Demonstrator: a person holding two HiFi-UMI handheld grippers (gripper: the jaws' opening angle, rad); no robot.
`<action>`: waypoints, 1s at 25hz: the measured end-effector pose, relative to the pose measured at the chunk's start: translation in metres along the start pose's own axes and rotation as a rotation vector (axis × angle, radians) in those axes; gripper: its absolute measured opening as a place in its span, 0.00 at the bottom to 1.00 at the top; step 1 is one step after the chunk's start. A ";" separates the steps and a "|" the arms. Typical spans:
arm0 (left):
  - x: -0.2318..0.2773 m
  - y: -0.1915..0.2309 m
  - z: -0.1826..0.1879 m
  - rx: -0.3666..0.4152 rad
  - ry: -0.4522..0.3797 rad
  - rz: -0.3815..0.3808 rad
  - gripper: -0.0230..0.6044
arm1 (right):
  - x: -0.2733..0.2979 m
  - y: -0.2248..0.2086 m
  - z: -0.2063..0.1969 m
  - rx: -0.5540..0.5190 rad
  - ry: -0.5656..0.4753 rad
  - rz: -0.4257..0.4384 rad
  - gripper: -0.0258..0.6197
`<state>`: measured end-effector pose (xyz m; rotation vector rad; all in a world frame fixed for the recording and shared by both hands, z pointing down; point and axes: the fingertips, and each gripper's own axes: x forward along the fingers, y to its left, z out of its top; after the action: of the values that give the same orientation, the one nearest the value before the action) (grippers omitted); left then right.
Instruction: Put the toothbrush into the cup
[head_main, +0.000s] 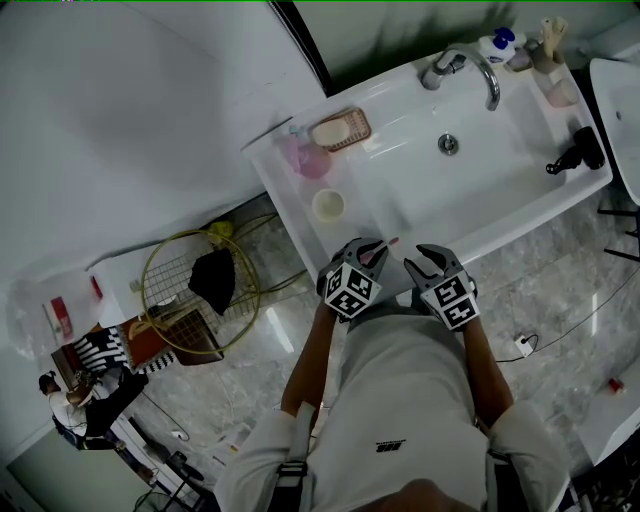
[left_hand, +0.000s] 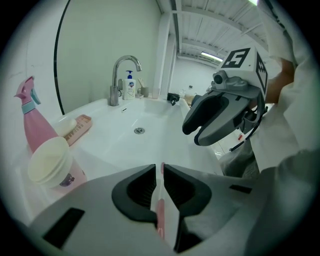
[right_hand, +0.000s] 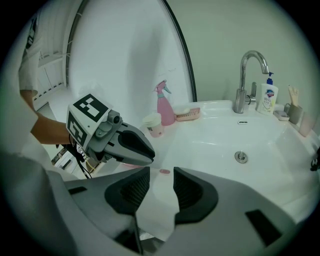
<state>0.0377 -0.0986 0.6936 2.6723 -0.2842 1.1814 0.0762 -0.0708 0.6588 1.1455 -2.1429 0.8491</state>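
Observation:
A pink toothbrush (left_hand: 160, 212) is pinched between the pads of my left gripper (left_hand: 157, 172), which is shut on it. Its tip (head_main: 386, 244) pokes out over the front rim of the white sink (head_main: 520, 215). The cream cup (head_main: 328, 204) stands on the sink's left ledge, left of and beyond the left gripper (head_main: 372, 252); it also shows as the cup (left_hand: 49, 161) and the cup (right_hand: 153, 124). My right gripper (head_main: 425, 258) hovers just right of the left one, open and empty (right_hand: 161, 180). The brush tip (right_hand: 164, 171) lies ahead of its jaws.
A pink spray bottle (head_main: 308, 155) and a soap dish (head_main: 341, 129) sit behind the cup. The faucet (head_main: 460, 65), a soap bottle (head_main: 497, 45) and a black object (head_main: 578, 150) edge the basin. A wire basket (head_main: 195, 290) stands on the floor at left.

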 end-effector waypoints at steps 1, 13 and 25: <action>0.002 -0.001 -0.002 0.003 0.009 -0.004 0.14 | 0.000 0.000 0.000 0.001 0.000 0.000 0.29; 0.022 -0.005 -0.015 0.052 0.102 -0.032 0.14 | 0.002 -0.005 -0.001 0.019 0.000 -0.007 0.29; 0.034 -0.006 -0.023 0.085 0.157 -0.055 0.14 | 0.005 -0.007 0.000 0.026 0.006 -0.018 0.29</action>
<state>0.0457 -0.0902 0.7333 2.6199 -0.1371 1.4067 0.0802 -0.0763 0.6644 1.1721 -2.1199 0.8743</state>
